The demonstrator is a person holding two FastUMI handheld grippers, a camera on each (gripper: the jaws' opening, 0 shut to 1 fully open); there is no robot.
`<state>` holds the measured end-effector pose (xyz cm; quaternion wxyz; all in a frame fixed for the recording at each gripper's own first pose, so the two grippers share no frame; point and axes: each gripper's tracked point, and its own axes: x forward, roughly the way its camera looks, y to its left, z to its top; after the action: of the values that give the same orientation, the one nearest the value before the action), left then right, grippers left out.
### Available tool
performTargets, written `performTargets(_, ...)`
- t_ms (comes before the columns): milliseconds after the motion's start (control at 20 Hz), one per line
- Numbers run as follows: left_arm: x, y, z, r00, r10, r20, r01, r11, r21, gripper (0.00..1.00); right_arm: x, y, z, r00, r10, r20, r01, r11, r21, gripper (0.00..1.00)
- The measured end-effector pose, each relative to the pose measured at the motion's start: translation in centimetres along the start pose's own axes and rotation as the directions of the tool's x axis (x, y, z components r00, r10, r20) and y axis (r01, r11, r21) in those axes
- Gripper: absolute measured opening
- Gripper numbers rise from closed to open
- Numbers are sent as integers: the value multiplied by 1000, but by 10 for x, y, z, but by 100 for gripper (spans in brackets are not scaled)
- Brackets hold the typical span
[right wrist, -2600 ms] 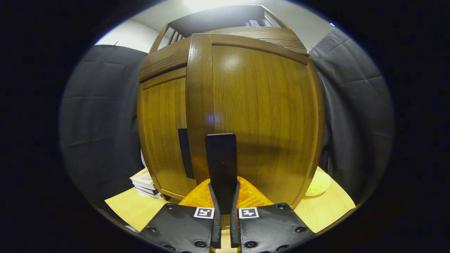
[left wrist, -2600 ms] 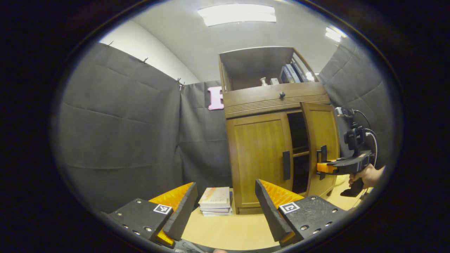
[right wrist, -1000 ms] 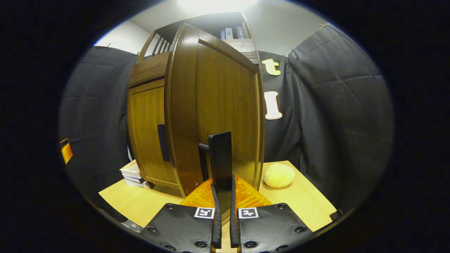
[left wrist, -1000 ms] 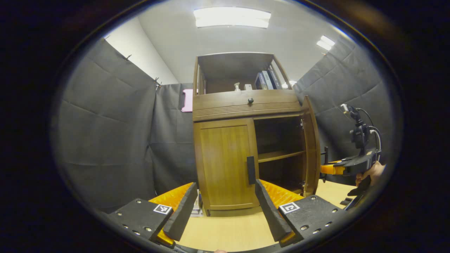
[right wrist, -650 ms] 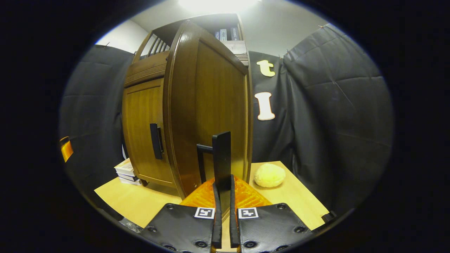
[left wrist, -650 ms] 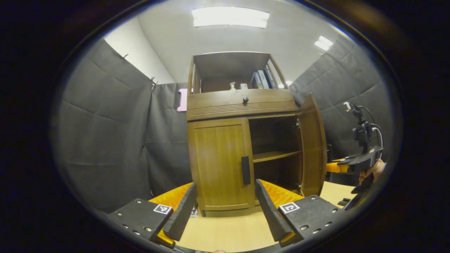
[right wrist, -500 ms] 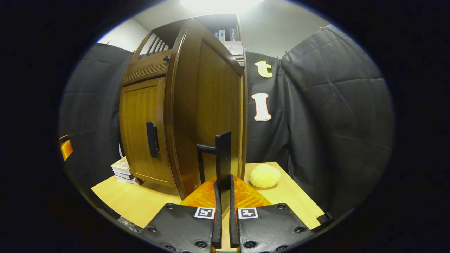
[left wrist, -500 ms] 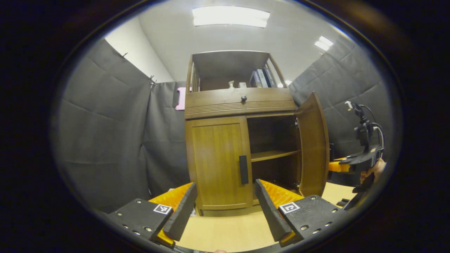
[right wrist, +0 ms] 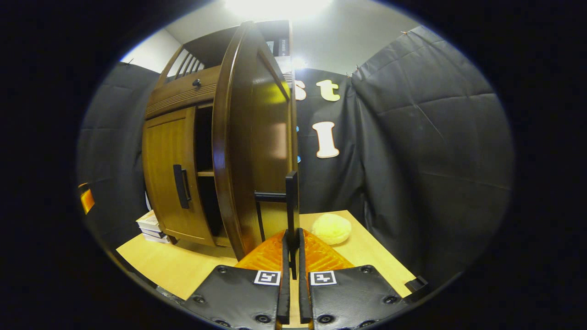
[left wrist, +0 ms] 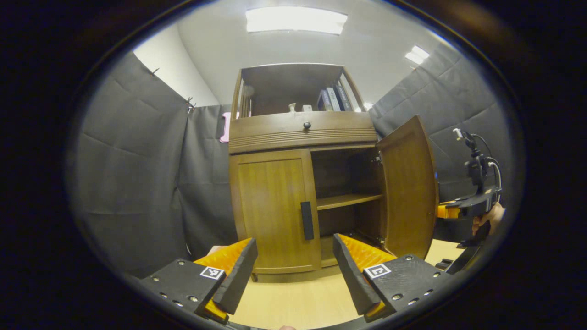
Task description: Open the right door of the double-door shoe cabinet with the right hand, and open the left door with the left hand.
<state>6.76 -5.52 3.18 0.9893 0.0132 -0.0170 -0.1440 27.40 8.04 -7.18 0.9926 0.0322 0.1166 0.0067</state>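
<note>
At the right door (right wrist: 247,137), my right gripper (right wrist: 291,247) jaws are pinching its handle (right wrist: 290,206); overswinging risks straining hinges. Left gripper (left wrist: 293,270) jaws are hanging spread, risking clipping the left door (left wrist: 270,211).

Brown wood-grain cabinet (left wrist: 275,208) with black handles (left wrist: 307,220), pale yellow tabletop (right wrist: 174,266), cream-yellow round lump (right wrist: 331,228).

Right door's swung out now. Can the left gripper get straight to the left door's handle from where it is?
Probably yes. The left gripper is open and faces the shut left door, its handle ahead between the fingers with bare tabletop between. The open right door stands off to the side.
</note>
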Motion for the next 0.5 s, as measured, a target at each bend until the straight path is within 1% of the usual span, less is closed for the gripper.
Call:
performTargets(100,2,-3,-1,1000,-6,-3,6,1000,-3,96,2,-14,1,1000,-15,-1,15,1000,0,5)
performTargets(150,4,-7,-2,1000,-10,-6,10,1000,-3,96,1,-14,-1,1000,-2,-4,2,1000,11,0)
performTargets(200,6,-9,-2,1000,-11,-9,11,1000,-3,94,2,-16,0,1000,0,-2,0,1000,9,0)
performTargets(350,9,-16,-3,1000,-16,-13,16,1000,-6,94,0,-18,0,1000,9,0,-9,1000,-16,0)
performTargets(400,11,-18,-3,1000,-17,-13,17,1000,-7,96,-1,-20,0,1000,10,2,-9,1000,-16,0)
performTargets(450,12,-18,-4,1000,-18,-17,18,1000,-5,96,-2,-23,-1,1000,7,0,-7,1000,-13,3)
performTargets(500,14,-20,-4,1000,-19,-18,19,1000,-4,96,-6,-25,0,1000,5,-2,-5,1000,-6,3)
